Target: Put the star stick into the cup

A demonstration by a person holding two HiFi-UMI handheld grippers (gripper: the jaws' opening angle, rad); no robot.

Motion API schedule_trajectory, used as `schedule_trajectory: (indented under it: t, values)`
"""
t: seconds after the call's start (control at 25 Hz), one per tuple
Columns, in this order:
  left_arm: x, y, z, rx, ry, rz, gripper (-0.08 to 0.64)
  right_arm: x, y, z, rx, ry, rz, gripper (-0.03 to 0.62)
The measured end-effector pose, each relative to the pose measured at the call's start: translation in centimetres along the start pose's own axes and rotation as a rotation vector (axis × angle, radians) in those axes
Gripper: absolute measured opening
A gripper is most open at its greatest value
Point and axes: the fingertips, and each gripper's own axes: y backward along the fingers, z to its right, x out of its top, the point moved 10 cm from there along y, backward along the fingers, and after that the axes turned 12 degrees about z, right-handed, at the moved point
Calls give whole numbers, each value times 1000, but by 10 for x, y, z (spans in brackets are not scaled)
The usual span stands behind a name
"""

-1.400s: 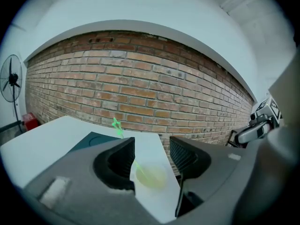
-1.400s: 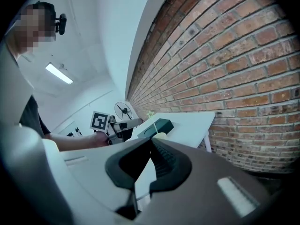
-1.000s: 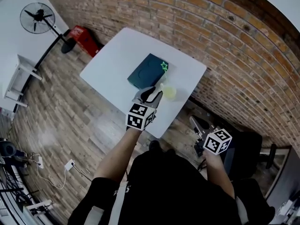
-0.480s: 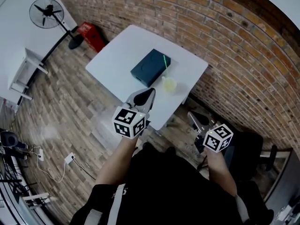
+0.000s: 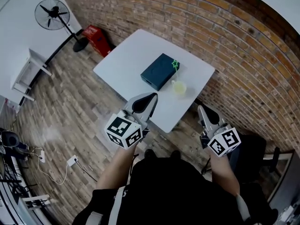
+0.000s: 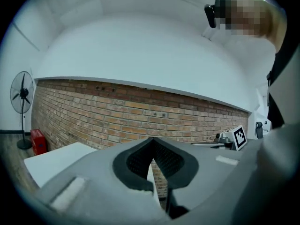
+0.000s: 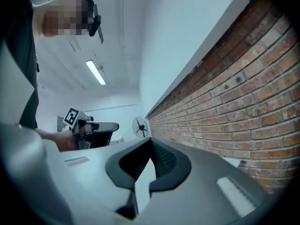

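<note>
A pale yellow-green cup [image 5: 179, 87] stands on the white table [image 5: 126, 60] near its right edge, beside a dark blue box [image 5: 160, 72]. The star stick's green star [image 5: 176, 64] shows above the cup at the box's far corner; its thin stick seems to run down into the cup. My left gripper [image 5: 153, 96] [image 6: 152, 140] hangs shut and empty off the table's near edge, short of the cup. To the right of the table, over the floor, my right gripper [image 5: 200, 108] [image 7: 151, 140] is held up, also shut on nothing.
A brick wall [image 5: 243, 46] runs behind and to the right of the table. A standing fan [image 5: 55, 14] and a red box [image 5: 96, 35] are at the far left. A dark chair [image 5: 253, 149] sits by my right side. Cables and a socket strip [image 5: 72, 162] lie on the wooden floor.
My left gripper has drawn back from the cup toward my body and its jaws have shut. The star stick stays by the cup. The right gripper has risen slightly.
</note>
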Motion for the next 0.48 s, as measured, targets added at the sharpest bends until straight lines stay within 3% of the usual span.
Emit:
schedule_trajectory:
  t: [0.16, 0.48]
  values:
    - [5, 15, -20, 12, 18, -12, 8, -2, -27, -23, 8, 21, -4, -3]
    - [3, 17, -39, 71, -43, -12, 8, 2, -52, -38, -14, 126, -32, -3]
